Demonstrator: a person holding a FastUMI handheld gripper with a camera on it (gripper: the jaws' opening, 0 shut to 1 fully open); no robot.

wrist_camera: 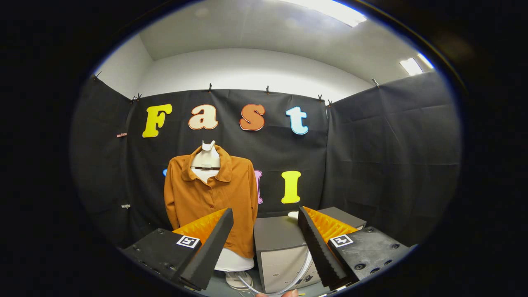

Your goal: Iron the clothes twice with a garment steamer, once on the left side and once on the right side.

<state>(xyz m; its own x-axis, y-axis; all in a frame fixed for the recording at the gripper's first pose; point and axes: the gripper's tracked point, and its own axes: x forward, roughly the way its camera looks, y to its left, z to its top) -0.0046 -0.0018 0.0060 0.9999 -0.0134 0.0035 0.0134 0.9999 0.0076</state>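
Observation:
An orange-brown collared shirt [209, 194] hangs on a white mannequin torso [207, 159] against the black booth wall, beyond my left finger. My gripper [265, 214] is open, with nothing between its black-and-orange fingers [214, 243]. A small white object [293, 214], perhaps part of the steamer, peeks out on top of the grey cabinet [275, 235] just ahead of the right finger. A white hose or cable [288, 284] curves low between the fingers in front of the cabinet.
The grey cabinet stands to the right of the mannequin, with a second grey box top [342, 216] behind the right finger. The mannequin's round white base [237, 280] rests on the floor. Black cloth walls close in the booth on three sides.

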